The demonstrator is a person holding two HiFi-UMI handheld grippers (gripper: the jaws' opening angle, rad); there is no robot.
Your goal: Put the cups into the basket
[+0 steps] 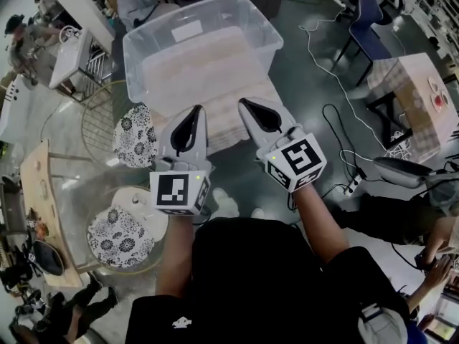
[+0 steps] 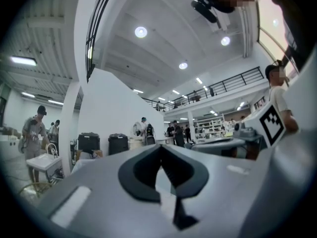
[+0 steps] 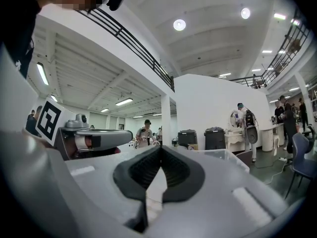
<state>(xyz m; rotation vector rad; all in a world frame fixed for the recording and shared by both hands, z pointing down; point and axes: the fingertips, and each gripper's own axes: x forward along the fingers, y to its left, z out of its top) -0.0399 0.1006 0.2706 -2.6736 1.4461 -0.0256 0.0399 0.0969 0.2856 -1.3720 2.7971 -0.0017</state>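
Both grippers are held up side by side in front of the person's chest, pointing away. My left gripper (image 1: pixel 197 110) (image 2: pixel 161 148) is shut, its dark pads meeting at the tips with nothing between them. My right gripper (image 1: pixel 242 102) (image 3: pixel 161 148) is likewise shut and empty. Two round things with a black-and-white flower pattern (image 1: pixel 135 136) (image 1: pixel 119 239) lie below and to the left; I cannot tell whether they are the cups. A round wire basket (image 1: pixel 97 124) stands beside the upper one. Both gripper views look out level across the hall and show no cup.
A large clear plastic bin (image 1: pixel 147 41) sits on a pale table (image 1: pixel 247 124) just beyond the gripper tips. A wooden shelf (image 1: pixel 36 192) runs along the left. Cables (image 1: pixel 337 120), a chair (image 1: pixel 369 27) and a checked table (image 1: pixel 412 99) are at the right. People stand around the hall.
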